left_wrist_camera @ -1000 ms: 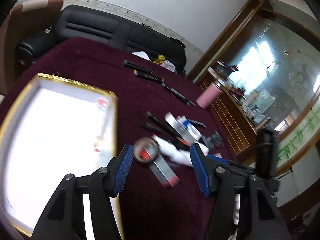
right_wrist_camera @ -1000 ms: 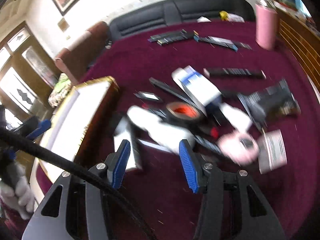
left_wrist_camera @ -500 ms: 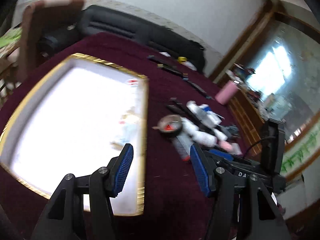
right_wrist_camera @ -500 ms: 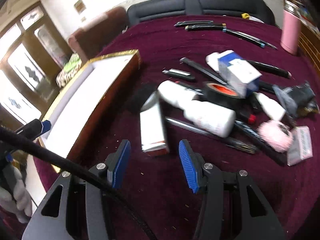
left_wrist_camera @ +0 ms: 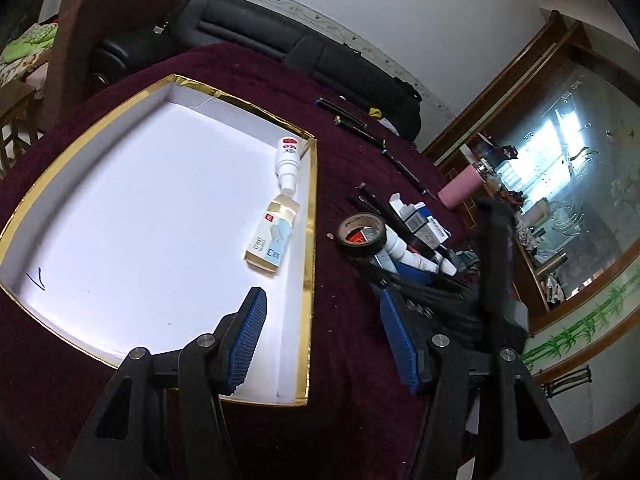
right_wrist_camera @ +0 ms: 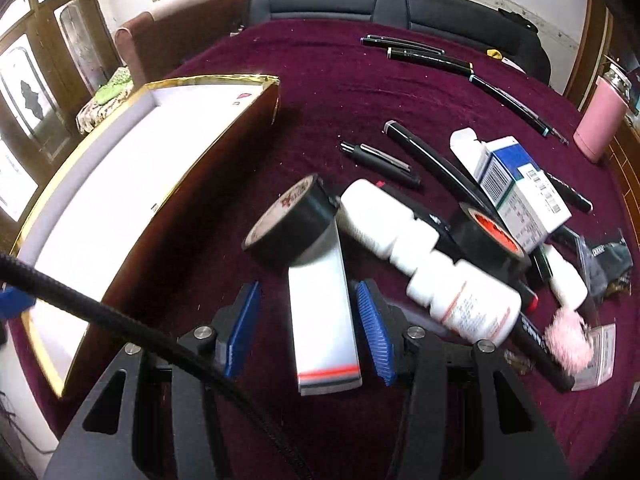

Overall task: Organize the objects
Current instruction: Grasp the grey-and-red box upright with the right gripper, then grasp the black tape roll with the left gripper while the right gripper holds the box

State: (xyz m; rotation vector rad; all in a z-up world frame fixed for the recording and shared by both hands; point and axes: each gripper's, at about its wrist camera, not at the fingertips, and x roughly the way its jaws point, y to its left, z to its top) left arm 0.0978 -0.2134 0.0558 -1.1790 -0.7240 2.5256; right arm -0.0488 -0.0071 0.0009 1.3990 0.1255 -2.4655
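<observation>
A gold-rimmed white tray [left_wrist_camera: 308,216] lies on the maroon tablecloth; inside it are a white bottle [left_wrist_camera: 289,160] and a small carton [left_wrist_camera: 273,237]. My left gripper [left_wrist_camera: 324,340] is open and empty above the tray's near right corner. My right gripper [right_wrist_camera: 310,326] is open, its jaws on either side of a flat white box [right_wrist_camera: 322,304] that lies on the cloth, not touching it. A black tape roll [right_wrist_camera: 290,224] rests on the box's far end. White bottles [right_wrist_camera: 420,256] lie just right of it.
Right of the box lie a second tape roll [right_wrist_camera: 488,240], a blue and white carton [right_wrist_camera: 520,184], black pens [right_wrist_camera: 380,158], a pink puff [right_wrist_camera: 566,340] and a pink tumbler [right_wrist_camera: 598,120]. The tray's wall [right_wrist_camera: 180,208] stands left of my right gripper. A black sofa [right_wrist_camera: 380,4] is behind.
My left gripper has swung left, from the pile to over the tray. My right gripper has moved forward so its jaws now flank the flat white box.
</observation>
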